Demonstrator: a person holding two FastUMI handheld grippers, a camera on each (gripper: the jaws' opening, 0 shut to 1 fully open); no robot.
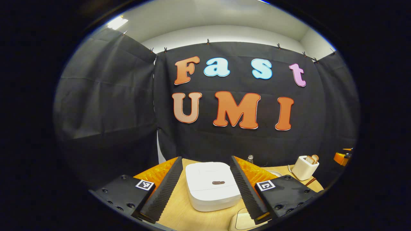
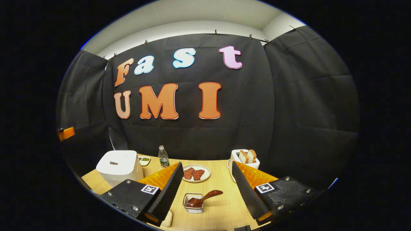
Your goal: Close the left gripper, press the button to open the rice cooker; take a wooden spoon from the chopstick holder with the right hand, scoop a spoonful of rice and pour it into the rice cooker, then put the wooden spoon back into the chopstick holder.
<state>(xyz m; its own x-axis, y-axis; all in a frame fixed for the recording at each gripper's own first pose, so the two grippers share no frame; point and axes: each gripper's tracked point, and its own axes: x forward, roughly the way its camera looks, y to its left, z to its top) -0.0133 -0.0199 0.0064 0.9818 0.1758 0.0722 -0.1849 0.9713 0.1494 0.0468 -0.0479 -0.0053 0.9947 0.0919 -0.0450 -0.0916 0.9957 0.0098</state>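
Note:
The white rice cooker [image 1: 212,192] sits with its lid down on the wooden table, a dark oval button [image 1: 218,183] on top. My left gripper [image 1: 205,158] is open above and in front of it, and the cooker shows between the two fingers. In the right gripper view the cooker [image 2: 117,165] stands at the left. A wooden spoon [image 2: 205,195] leans in a small wire chopstick holder [image 2: 193,205], between the fingers of my open right gripper [image 2: 206,163] and apart from them.
A toaster [image 2: 245,160] with bread slices stands at the back right. A plate [image 2: 196,179] of red slices, a small bottle [image 2: 163,156] and a little dish [image 2: 144,159] lie mid-table. A white object [image 1: 244,221] pokes in at the near edge.

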